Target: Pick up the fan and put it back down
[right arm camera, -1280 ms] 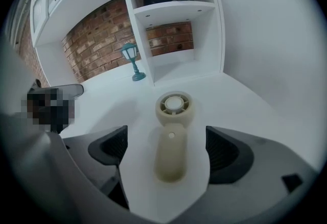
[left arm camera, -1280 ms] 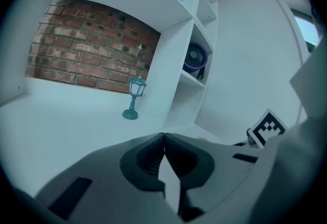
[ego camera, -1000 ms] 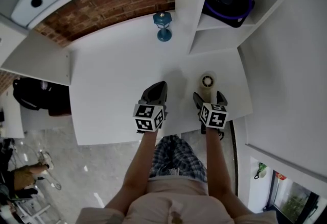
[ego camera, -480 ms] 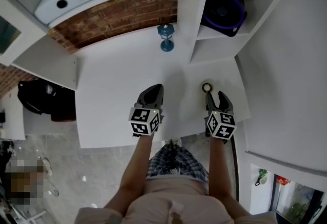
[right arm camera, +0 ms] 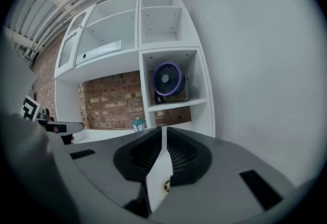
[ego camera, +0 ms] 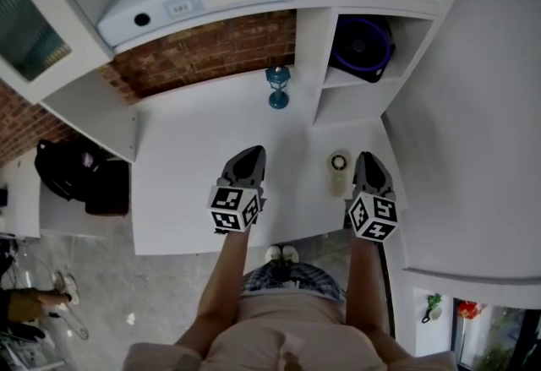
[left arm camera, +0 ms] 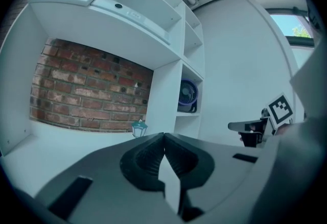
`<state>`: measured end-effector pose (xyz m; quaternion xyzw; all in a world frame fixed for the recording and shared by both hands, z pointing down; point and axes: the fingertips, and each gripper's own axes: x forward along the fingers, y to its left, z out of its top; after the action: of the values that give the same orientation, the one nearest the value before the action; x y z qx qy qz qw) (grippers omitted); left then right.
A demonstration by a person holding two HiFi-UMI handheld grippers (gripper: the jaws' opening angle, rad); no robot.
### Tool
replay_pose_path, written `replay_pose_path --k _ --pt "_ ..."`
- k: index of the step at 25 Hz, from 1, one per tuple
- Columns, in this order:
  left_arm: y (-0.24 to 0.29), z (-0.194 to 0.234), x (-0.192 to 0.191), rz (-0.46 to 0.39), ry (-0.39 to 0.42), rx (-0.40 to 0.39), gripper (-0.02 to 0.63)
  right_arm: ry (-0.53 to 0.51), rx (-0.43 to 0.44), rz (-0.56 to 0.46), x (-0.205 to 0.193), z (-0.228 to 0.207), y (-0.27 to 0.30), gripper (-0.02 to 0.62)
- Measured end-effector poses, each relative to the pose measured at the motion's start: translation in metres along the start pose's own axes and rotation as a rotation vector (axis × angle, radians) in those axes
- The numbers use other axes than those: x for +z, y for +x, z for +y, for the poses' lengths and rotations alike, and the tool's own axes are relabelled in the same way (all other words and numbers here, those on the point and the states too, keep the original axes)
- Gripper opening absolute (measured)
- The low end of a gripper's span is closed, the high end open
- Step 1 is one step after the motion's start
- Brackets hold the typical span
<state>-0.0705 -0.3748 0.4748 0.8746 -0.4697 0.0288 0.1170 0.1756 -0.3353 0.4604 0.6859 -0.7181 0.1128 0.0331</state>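
Near the front edge of the flat white table (ego camera: 194, 150), toward its right side, lies the small white hand fan with a round head (ego camera: 339, 171). It lies flat, with its round head pointing toward the back edge. Nothing holds it.

The grey right gripper (ego camera: 369, 160) is just beside the fan, on its right, by the table's front right corner. Its jaws have just been closing. Now they sit almost together with nothing between them.

The grey left gripper (ego camera: 248, 154) is over the middle of the front edge, apart from the fan. Its jaws are pressed together too, and it holds nothing.

A little blue lantern (ego camera: 277, 87) stands at the back edge, by the red brick wall (ego camera: 203, 57). A round purple fan (ego camera: 362, 44) sits in an open box of the white shelf (ego camera: 325, 73) over the back right corner.
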Motion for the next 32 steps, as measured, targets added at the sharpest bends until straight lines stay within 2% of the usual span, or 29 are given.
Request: replay_pose_path --k 8,14,32 --pt "-0.015 0.004 0.03 -0.066 0.01 0.013 0.028 -0.028 -0.01 -0.116 0.047 0.003 -0.014 0.018" --pt "-0.024 0.01 0.045 -0.109 0.021 0.035 0.028 -0.051 -0.016 -0.171 0.061 0.007 -0.023 0.016" --pt "-0.033 -0.001 0.051 -0.129 0.016 0.013 0.026 -0.051 0.012 -0.164 0.058 0.012 -0.034 0.015"
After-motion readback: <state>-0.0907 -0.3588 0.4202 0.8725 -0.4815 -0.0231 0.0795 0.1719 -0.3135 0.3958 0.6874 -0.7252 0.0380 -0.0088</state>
